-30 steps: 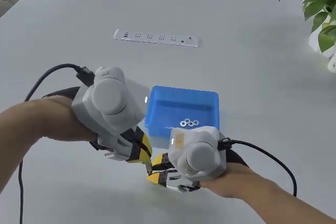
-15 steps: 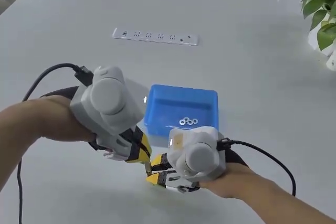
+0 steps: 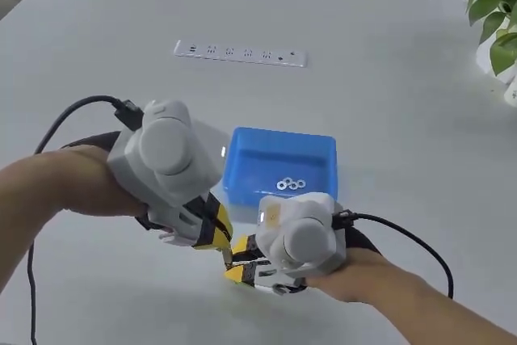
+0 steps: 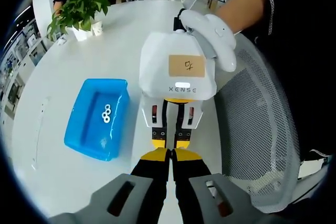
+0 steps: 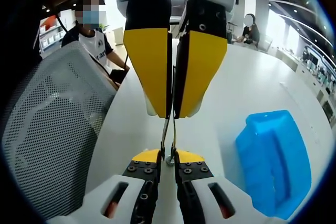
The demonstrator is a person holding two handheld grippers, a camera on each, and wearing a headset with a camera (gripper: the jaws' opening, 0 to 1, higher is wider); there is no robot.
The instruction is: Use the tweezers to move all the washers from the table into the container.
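Note:
The blue container (image 3: pixel 279 164) sits on the white table (image 3: pixel 388 78) with three washers (image 3: pixel 291 185) lying in it. Just in front of it my two grippers meet tip to tip. My left gripper (image 3: pixel 220 236) comes in from the left and my right gripper (image 3: pixel 234 268) from the lower right. Thin metal tweezers (image 5: pixel 169 132) run between them. The left gripper (image 5: pixel 171 103) is shut on one end of the tweezers, and the right gripper (image 5: pixel 168 157) is closed on the other end. From the left gripper (image 4: pixel 171 155), the container (image 4: pixel 97 121) with its washers (image 4: pixel 105 113) lies off to the left.
A white power strip (image 3: pixel 240 54) lies further back on the table. A potted plant (image 3: pixel 485 6) stands at the far right edge. A grey mesh chair (image 4: pixel 262 129) stands beside the table's near edge. People sit in the background (image 5: pixel 97 35).

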